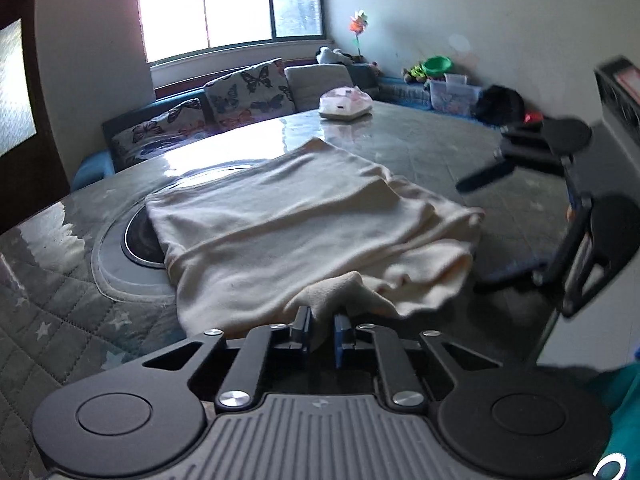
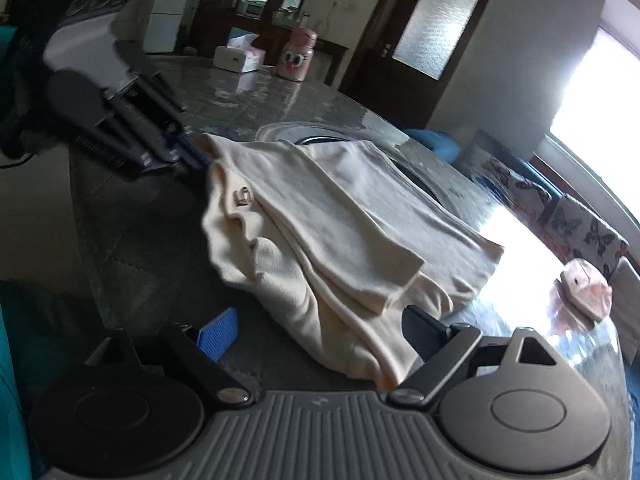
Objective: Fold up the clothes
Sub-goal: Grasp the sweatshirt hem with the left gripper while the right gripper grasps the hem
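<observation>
Cream garment [image 1: 304,220]: left gripper [image 1: 322,330] fingers pinch its near edge; right gripper [image 2: 320,332] fingers spread wide around its corner.

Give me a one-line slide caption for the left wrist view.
Left claw pinches the near edge of a cream garment on the quilted table; right claw waits open.

Bare table [image 1: 420,148] beyond garment [image 1: 288,216]

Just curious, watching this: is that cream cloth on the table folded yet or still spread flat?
Partly folded: the cream cloth lies in overlapping layers, its near edge bunched, one corner pinched by the left gripper.
</observation>
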`<act>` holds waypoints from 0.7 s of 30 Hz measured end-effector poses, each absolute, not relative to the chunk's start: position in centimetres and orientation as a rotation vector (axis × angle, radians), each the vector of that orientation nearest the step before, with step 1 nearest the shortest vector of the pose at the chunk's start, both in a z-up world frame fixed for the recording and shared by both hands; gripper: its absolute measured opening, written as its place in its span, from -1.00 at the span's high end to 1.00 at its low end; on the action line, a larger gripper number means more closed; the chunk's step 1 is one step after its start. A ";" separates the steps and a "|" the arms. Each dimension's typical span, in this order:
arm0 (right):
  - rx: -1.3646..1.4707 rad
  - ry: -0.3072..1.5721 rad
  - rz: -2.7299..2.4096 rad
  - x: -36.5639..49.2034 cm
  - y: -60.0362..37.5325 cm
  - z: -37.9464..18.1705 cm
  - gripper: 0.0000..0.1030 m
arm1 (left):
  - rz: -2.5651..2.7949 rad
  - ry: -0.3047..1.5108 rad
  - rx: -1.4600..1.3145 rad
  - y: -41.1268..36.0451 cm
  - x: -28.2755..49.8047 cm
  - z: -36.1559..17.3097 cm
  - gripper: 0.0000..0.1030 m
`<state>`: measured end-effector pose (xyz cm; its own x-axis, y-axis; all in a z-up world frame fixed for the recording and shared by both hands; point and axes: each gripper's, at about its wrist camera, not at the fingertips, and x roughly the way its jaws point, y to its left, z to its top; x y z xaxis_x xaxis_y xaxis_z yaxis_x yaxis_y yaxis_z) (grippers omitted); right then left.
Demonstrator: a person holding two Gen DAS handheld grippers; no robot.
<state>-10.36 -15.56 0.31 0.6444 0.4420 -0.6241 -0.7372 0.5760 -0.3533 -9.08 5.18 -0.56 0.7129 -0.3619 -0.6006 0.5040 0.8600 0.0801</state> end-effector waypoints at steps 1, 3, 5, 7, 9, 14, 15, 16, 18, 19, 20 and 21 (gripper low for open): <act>-0.651 0.505 0.733 -10.3 -15.4 0.2 -0.67 | -0.487 0.610 0.239 5.3 -8.8 -0.4 0.78; -0.658 0.496 0.750 -10.2 -15.0 0.2 -0.58 | -0.489 0.609 0.224 5.4 -8.3 -0.2 0.78; -0.652 0.496 0.761 -9.8 -14.7 0.2 -0.33 | -0.492 0.609 0.210 5.5 -7.8 0.1 0.78; -0.641 0.499 0.769 -9.2 -14.2 0.2 -0.15 | -0.495 0.609 0.195 5.7 -7.3 0.3 0.78; -0.624 0.504 0.783 -8.5 -13.9 0.2 0.02 | -0.498 0.609 0.180 5.8 -6.8 0.6 0.78; -0.499 0.567 0.813 -6.5 -13.9 1.3 0.57 | -0.500 0.598 0.190 6.3 -7.0 0.8 0.61; -0.467 0.580 0.816 -6.1 -14.1 1.6 0.61 | -0.500 0.594 0.202 6.4 -7.3 0.8 0.56; -0.436 0.592 0.819 -5.7 -14.4 1.8 0.64 | -0.499 0.590 0.213 6.5 -7.6 0.7 0.47; -0.373 0.613 0.823 -4.8 -14.9 2.3 0.69 | -0.496 0.580 0.237 6.7 -8.2 0.6 0.24; -0.347 0.622 0.823 -4.5 -15.1 2.6 0.70 | -0.492 0.574 0.250 6.7 -8.5 0.6 0.12; -0.324 0.629 0.821 -4.2 -15.3 2.7 0.74 | -0.491 0.569 0.262 6.7 -8.8 0.4 0.09; -0.302 0.636 0.820 -4.0 -15.4 2.9 0.77 | -0.494 0.566 0.275 6.6 -9.0 0.3 0.07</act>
